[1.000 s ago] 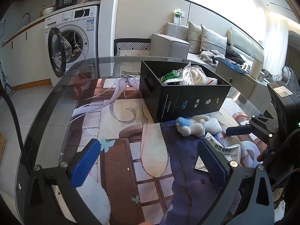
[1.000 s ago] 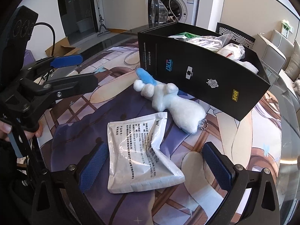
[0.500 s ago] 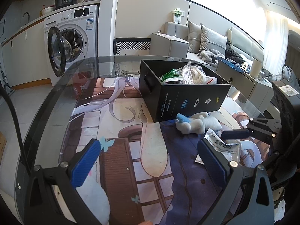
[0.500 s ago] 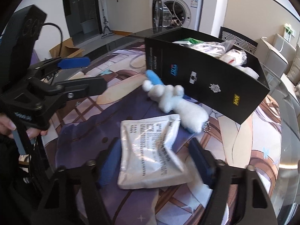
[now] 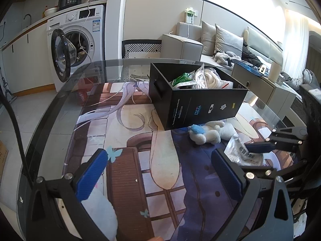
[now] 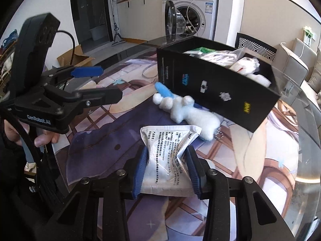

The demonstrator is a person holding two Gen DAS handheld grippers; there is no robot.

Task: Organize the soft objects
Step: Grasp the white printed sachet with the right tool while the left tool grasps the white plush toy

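My right gripper [image 6: 167,156] is shut on a white printed soft packet [image 6: 170,152], squeezing its middle, low over the mat. The packet also shows in the left wrist view [image 5: 243,152], with the right gripper [image 5: 258,148] around it. A white plush toy with a blue tip [image 6: 184,110] lies on the mat against the black box [image 6: 220,92], which holds several bagged soft items. The plush [image 5: 208,132] and box [image 5: 200,108] sit ahead in the left wrist view. My left gripper [image 5: 158,170] is open and empty above the mat; it is at the left in the right wrist view [image 6: 104,84].
A printed mat [image 5: 130,132] covers the round glass table [image 5: 60,104]. A pale soft thing [image 5: 100,217] lies under the left finger near the table's edge. A washing machine [image 5: 76,46] with its door open and a sofa [image 5: 230,44] stand beyond.
My right gripper has moved forward over the packet and shut on it, crumpling its middle. The left gripper has stayed open and nearly still.
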